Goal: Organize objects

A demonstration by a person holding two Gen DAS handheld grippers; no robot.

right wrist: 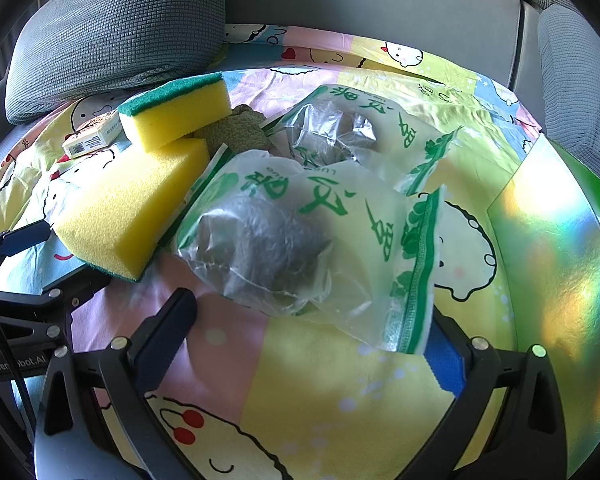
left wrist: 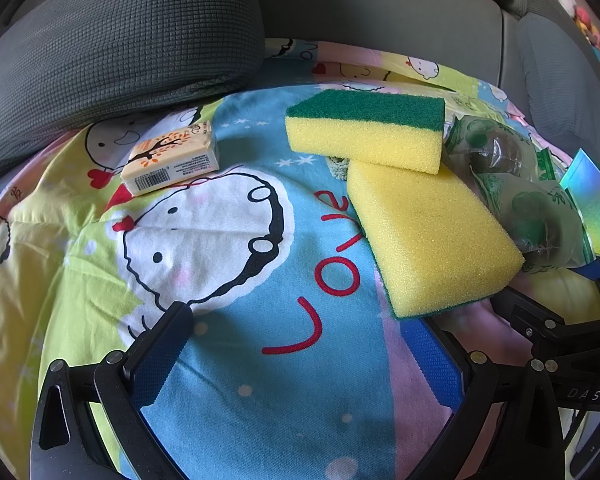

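Both claws stand wide apart and hold nothing: the left gripper [left wrist: 300,356] hangs over bare cloth, and the right gripper [right wrist: 312,344] has the near corner of a bag lying between its jaws, but the pads do not press on it.

The things to organize lie together on the colourful cartoon-printed cloth [left wrist: 228,360]. Two yellow foam sponges with green scouring sides are at the middle: the far sponge [left wrist: 366,134] rests with one edge on the near sponge [left wrist: 432,236]. They are probably very light and soft, so a grip across the short sides should squeeze them a little but hold well. To the right lie two clear plastic bags with green print, the near bag [right wrist: 300,240] and the far bag [right wrist: 340,132], each with a dark round wad inside. The film looks thin and slippery; taking hold on the wad itself seems safer than on the loose edge. A small cream soap bar in printed wrapper [left wrist: 172,158] lies apart at the far left, stiff and easy to pinch.

The right wrist view shows the bags fully and a shiny rainbow-green box [right wrist: 552,248] at the right, plus a green knitted cloth [right wrist: 236,128] behind the sponges. The left wrist view shows the soap bar clearly.
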